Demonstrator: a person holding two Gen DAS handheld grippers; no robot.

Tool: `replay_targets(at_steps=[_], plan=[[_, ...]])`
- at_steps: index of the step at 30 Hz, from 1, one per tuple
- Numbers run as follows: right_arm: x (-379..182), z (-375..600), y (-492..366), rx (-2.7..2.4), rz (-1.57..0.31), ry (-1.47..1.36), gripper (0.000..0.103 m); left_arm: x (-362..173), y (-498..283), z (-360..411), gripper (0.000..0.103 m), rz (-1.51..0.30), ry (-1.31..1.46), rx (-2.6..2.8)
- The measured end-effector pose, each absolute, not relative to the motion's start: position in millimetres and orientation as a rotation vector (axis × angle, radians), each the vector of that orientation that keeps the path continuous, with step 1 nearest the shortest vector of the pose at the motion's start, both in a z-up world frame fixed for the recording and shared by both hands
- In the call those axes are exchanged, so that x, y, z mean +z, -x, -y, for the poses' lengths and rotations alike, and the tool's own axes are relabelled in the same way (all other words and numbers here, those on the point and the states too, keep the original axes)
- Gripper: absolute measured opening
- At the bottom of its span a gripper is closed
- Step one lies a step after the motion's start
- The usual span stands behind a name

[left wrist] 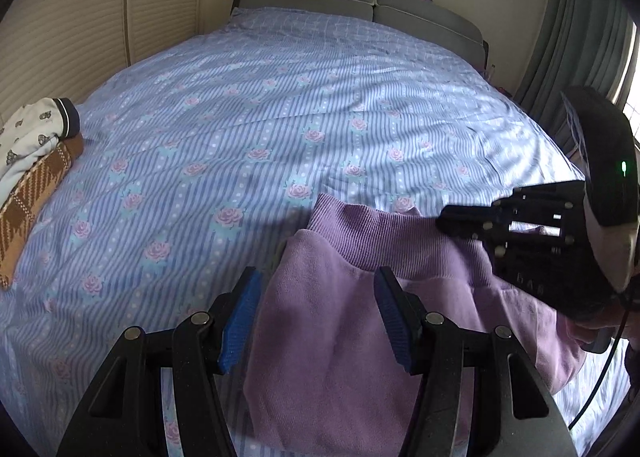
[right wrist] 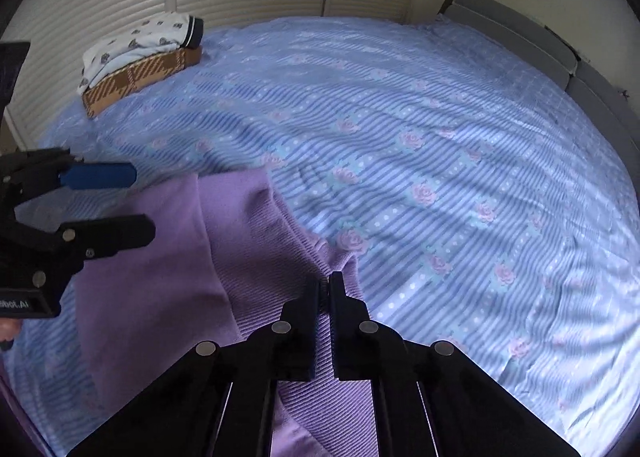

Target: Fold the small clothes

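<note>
Two hand-held grippers work one purple garment (left wrist: 340,317) lying on the bed (left wrist: 280,105). The right hand-held gripper (right wrist: 325,289) has its jaws pinched together on the ribbed hem (right wrist: 280,257), while the left hand-held gripper (left wrist: 316,305) stands half open, astride the cloth's edge without pressing it. Good practice, I judge: close the left on a matching corner, lift both evenly, then fold flat. Two folded pieces (right wrist: 140,53) sit well apart, by the wardrobe doors.

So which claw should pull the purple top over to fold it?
The right claw. It is already shut on the ribbed edge of the purple top, so it could probably just pull. The left claw is open over the top and would have to close first.
</note>
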State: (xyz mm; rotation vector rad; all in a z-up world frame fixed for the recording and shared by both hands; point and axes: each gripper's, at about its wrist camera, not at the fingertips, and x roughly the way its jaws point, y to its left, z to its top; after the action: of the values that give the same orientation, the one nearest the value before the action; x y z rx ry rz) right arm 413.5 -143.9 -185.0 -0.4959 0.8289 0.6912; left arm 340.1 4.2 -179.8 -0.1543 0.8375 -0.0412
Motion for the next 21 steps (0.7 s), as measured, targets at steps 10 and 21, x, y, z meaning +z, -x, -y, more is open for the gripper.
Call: replay_targets(at_steps=[10, 21], plan=[[-204.0, 142.6, -431.1, 0.662, -0.907, 0.432, 0.007, -185.9, -345.6, 1.7, 0.058, -0.848, 0.151, -0.061], [-172.5, 216.7, -399.5, 0.602, -0.883, 0.462, 0.038, -173.8, -336.3, 47.3, 0.062, -0.825, 0.171, -0.099]])
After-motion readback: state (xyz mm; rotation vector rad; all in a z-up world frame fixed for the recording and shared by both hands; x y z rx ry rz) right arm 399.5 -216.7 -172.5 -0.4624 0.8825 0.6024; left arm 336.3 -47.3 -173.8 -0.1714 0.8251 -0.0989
